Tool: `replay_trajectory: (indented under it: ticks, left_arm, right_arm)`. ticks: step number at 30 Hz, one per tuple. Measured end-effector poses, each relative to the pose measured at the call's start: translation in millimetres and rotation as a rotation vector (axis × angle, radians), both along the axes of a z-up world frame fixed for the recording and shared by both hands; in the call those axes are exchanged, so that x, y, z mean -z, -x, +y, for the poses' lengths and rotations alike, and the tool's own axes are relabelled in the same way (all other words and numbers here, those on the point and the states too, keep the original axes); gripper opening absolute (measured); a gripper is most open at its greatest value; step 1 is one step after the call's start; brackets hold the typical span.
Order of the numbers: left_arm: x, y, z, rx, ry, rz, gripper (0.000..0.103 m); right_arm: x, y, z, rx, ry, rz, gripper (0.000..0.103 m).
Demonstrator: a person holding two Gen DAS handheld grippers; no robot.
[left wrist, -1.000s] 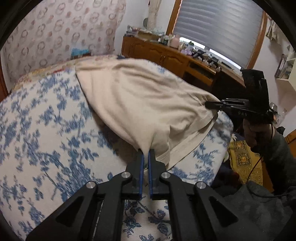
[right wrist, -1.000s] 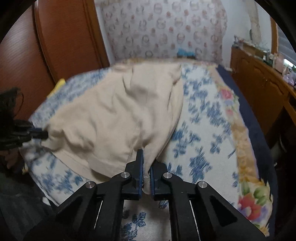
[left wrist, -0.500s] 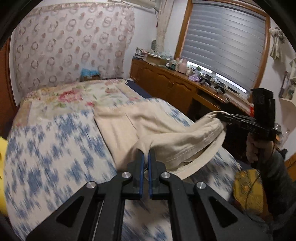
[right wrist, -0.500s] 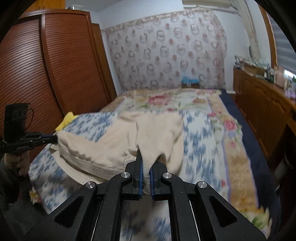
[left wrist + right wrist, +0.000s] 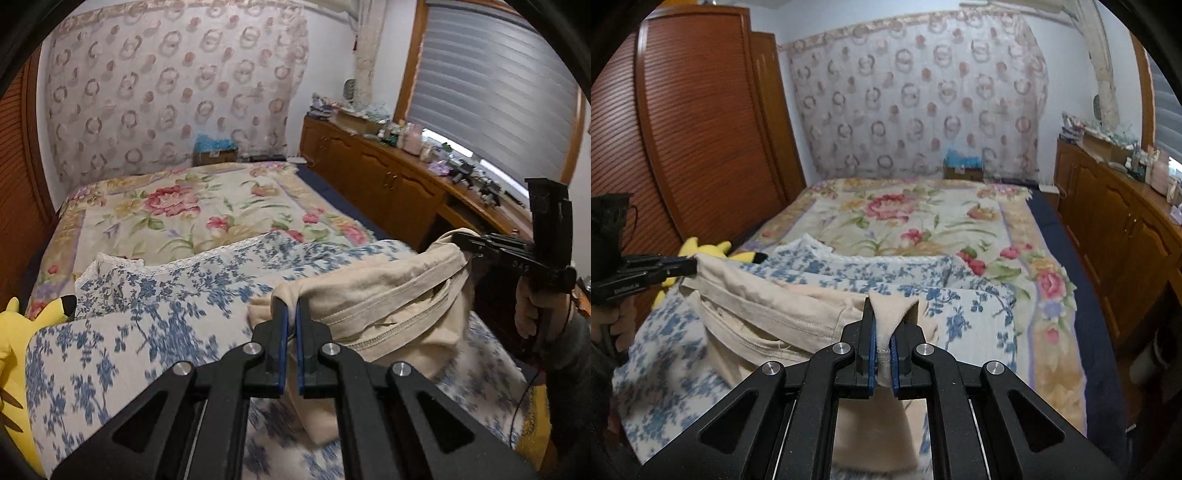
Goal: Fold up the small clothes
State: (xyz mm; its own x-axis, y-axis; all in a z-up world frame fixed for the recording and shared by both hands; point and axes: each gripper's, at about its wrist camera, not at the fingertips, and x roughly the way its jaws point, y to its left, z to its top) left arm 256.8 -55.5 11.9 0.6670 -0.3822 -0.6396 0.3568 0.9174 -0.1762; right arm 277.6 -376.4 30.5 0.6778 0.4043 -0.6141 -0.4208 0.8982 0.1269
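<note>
Both grippers hold the same beige garment (image 5: 388, 306) by its hem, one at each end, so the cloth hangs stretched between them rather than bunching. The left gripper (image 5: 290, 321) is clamped tight on one corner of the fabric; the right gripper (image 5: 882, 332) is pinched just as narrowly on the other corner, with a fold of cloth showing between its blue pads. The garment is lifted over the near edge of the bed (image 5: 1045, 258), above the blue-flowered cover (image 5: 147, 317), its lower part drooping onto that cover. Holding two corners apart like this likely keeps the hem straight, so that the piece can be laid flat or doubled over cleanly. A yellow plush toy (image 5: 701, 249) lies by the bed's left edge, clear of the work.
</note>
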Motion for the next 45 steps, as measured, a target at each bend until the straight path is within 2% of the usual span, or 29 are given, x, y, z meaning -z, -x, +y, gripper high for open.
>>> replay_trajectory:
  ticks: [4, 7, 9, 11, 12, 15, 21, 26, 28, 30, 32, 33, 35, 38, 40, 43, 45]
  left_arm:
    - [20.4, -32.4, -2.8, -0.022, -0.034, 0.055, 0.001]
    - [32.5, -44.9, -4.3, -0.003, -0.044, 0.074, 0.002]
    - [33.9, -46.4, -2.9, 0.003, -0.047, 0.067, 0.007]
    - [33.2, -43.8, -0.9, 0.017, -0.055, 0.058, 0.015]
    - [32.8, -40.8, 0.1, 0.027, -0.057, 0.054, 0.024]
    - [35.4, -30.8, 4.3, 0.057, -0.064, 0.064, 0.033]
    - [64.4, -24.8, 2.6, 0.111, -0.090, 0.151, 0.037]
    - [75.4, -30.3, -4.6, 0.125, -0.088, 0.180, 0.037]
    - [74.9, -34.1, -7.4, 0.132, -0.079, 0.180, 0.037]
    - [74.2, -39.1, -8.3, 0.135, -0.071, 0.184, 0.038]
    - [73.3, -46.0, -9.4, 0.132, -0.060, 0.186, 0.038]
    - [71.7, -51.0, -9.5, 0.125, -0.051, 0.185, 0.038]
    - [67.3, -58.1, -8.4, 0.107, -0.035, 0.167, 0.038]
    - [65.6, -68.3, -2.2, 0.067, -0.024, 0.155, 0.039]
    - [67.6, -73.4, 4.8, 0.033, -0.019, 0.160, 0.039]
    - [73.1, -77.5, 12.9, -0.006, -0.028, 0.176, 0.039]
    - [74.0, -75.8, 15.3, -0.002, -0.022, 0.178, 0.039]
  right_arm:
    - [20.9, -32.0, 4.1, 0.012, 0.029, 0.039, 0.004]
    - [36.2, -47.6, 5.9, 0.033, 0.060, 0.065, 0.016]
    - [39.0, -53.4, 2.7, 0.039, 0.069, 0.064, 0.033]
    - [36.7, -52.1, -3.2, 0.048, 0.065, 0.044, 0.041]
    - [35.2, -50.6, -5.6, 0.051, 0.068, 0.037, 0.044]
    - [32.8, -39.0, -15.6, 0.040, 0.096, 0.020, 0.046]
    - [52.8, -37.3, -8.1, -0.062, 0.142, 0.078, 0.047]
    - [77.4, -61.5, 3.0, -0.104, 0.159, 0.153, 0.046]
    - [79.9, -68.9, 4.7, -0.110, 0.158, 0.158, 0.039]
    - [78.4, -77.2, 5.3, -0.122, 0.141, 0.153, 0.019]
    - [75.9, -85.8, 5.7, -0.144, 0.111, 0.153, 0.006]
    - [73.2, -90.3, 5.7, -0.159, 0.088, 0.152, 0.004]
    - [66.6, -95.5, 2.9, -0.153, 0.040, 0.140, 0.003]
    - [60.3, -106.9, -12.3, -0.013, 0.000, 0.120, 0.001]
    - [64.2, -115.3, -19.3, 0.127, 0.060, 0.139, 0.001]
    - [71.5, -121.4, -21.4, 0.184, 0.121, 0.183, 0.002]
    - [72.7, -119.0, -21.9, 0.180, 0.140, 0.189, 0.023]
